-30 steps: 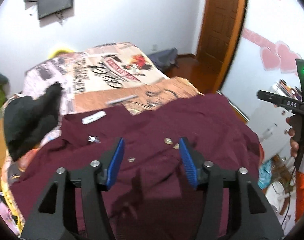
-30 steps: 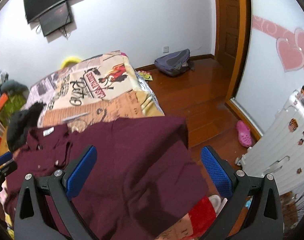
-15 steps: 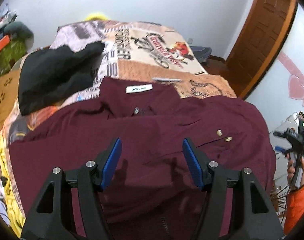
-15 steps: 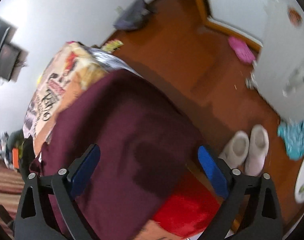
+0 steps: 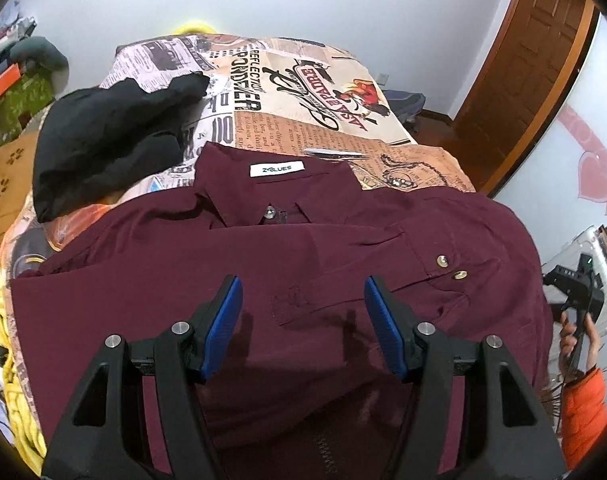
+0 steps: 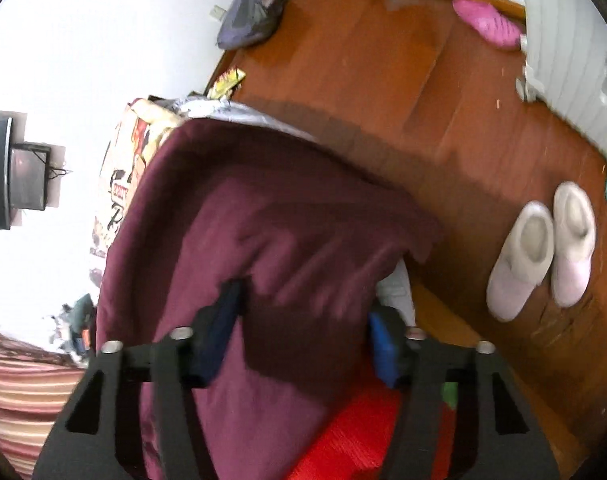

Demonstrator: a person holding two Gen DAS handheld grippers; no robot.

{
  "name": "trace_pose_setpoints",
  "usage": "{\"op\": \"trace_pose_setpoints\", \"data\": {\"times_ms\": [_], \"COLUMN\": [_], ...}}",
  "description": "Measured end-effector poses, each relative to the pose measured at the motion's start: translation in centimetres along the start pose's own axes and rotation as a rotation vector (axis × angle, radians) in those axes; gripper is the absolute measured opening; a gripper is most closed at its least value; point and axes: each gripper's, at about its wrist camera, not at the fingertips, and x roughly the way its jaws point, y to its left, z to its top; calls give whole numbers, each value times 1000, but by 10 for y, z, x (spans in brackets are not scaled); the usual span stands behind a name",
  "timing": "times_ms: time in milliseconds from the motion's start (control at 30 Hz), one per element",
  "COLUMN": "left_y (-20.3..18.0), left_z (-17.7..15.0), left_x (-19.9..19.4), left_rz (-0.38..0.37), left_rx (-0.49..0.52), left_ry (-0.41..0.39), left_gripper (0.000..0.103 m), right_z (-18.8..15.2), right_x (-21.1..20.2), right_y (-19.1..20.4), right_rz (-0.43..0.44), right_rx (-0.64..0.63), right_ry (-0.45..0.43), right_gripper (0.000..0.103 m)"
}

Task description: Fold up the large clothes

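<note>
Maroon shirt spread on bed, collar far side, black garment beside collar. Left gripper now raised over chest, fingers spread, nothing held. Right gripper swung to bed-edge side, fingers narrowed around hanging edge; grasp judged imminent.

A bed with a newspaper-print cover carries a maroon shirt beneath the left gripper, a black garment ahead-left.
</note>
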Motion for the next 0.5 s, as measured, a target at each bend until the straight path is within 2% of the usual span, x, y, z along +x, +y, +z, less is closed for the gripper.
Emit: {"op": "trace_pose_setpoints", "data": {"times_ms": [33,67,100,300,500], "left_y": [0,1,1,6,5], "left_z": [-1,-1,-1,-2,-2], "left_x": [-1,-3,-4,-20,-32], "left_rz": [6,10,13,41,46], "left_rx": [4,6,6,13,31], "left_ry": [-2,-5,-8,-57,-100], "left_gripper": [62,62,62,62,62], "right_z": [1,2,2,-11,-43], "right_x": [-4,-8,-14,-61,-113], "right_y": [5,8,14,83,158], "right_rz": [-27,-48,-64,-106,2], "right_rx": [-20,-40,-64,-276,-470], "right_ry": [-26,-53,-81,-277,-393], "right_gripper": [31,18,15,11,9]}}
